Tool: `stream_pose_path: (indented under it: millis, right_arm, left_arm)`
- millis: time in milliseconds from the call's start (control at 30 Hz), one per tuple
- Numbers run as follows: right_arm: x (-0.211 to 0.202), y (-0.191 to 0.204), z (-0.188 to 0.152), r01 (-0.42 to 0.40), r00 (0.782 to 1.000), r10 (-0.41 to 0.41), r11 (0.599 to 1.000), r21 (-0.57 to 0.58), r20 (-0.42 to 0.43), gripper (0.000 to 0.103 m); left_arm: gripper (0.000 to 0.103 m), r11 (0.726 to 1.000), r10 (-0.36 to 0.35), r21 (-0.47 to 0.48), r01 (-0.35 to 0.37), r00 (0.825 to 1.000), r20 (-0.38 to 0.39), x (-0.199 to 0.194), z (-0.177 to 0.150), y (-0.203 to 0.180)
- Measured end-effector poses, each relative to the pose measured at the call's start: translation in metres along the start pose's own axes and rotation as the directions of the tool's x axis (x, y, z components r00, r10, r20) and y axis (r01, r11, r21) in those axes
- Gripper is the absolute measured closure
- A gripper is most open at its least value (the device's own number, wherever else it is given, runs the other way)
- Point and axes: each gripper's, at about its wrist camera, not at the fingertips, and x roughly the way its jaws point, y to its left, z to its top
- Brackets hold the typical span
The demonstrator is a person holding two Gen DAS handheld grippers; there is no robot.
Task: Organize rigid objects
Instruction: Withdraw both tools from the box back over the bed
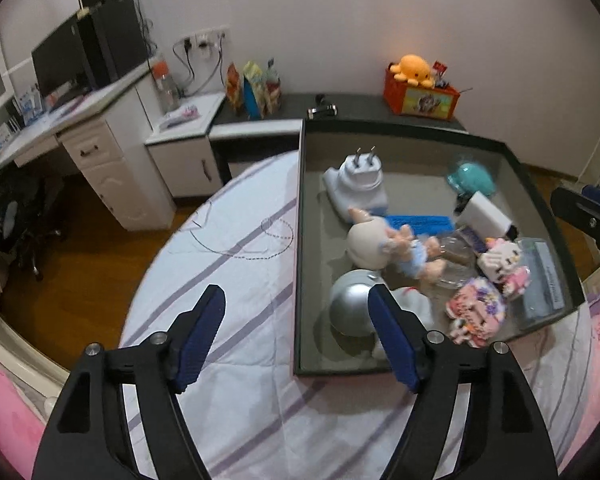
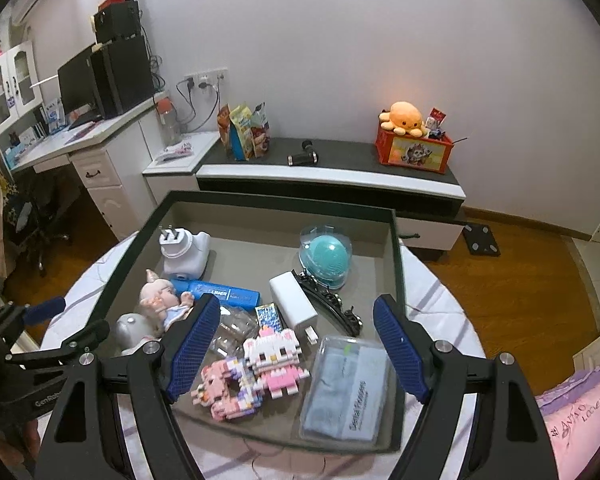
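Observation:
A dark-rimmed tray (image 1: 300,240) (image 2: 396,260) on the striped bedsheet holds several small things. Among them are a white plug adapter (image 1: 360,176), a doll (image 1: 380,240), a silver dome (image 1: 350,308), a blue box (image 2: 224,292), a white charger (image 2: 292,300), a teal ball in a clear shell (image 2: 326,258), two block-built figures (image 2: 274,360) and a clear case with grey cloth (image 2: 348,388). My left gripper (image 1: 296,296) hangs open over the tray's near left corner, beside the dome, with nothing held. My right gripper (image 2: 296,302) is open above the block figures, holding nothing.
A black hair clip (image 2: 332,304) lies by the charger. Behind the tray runs a low dark-topped cabinet (image 2: 340,152) with snack bags and an orange box (image 2: 414,152) topped by a plush octopus. A white desk (image 1: 96,136) stands at left. Wooden floor surrounds the bed.

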Motion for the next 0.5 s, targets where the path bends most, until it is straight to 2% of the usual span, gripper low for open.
stream_pose_path:
  millis: [233,500]
  right_arm:
    - [-0.053,0.0,-0.029,0.01,0.998,-0.008,1.0,-0.024,0.068,0.021]
    - [-0.1,0.002,-0.09,-0.008,0.998,0.009,1.0,-0.013,0.056,0.021]
  left_arm:
    - [0.02,0.999,-0.033,-0.012,0.034,0.995,0.093,-0.044,-0.019,-0.004]
    - [0.017,0.999,-0.053,0.003,0.053,0.987,0.155,-0.098,-0.057,-0.021]
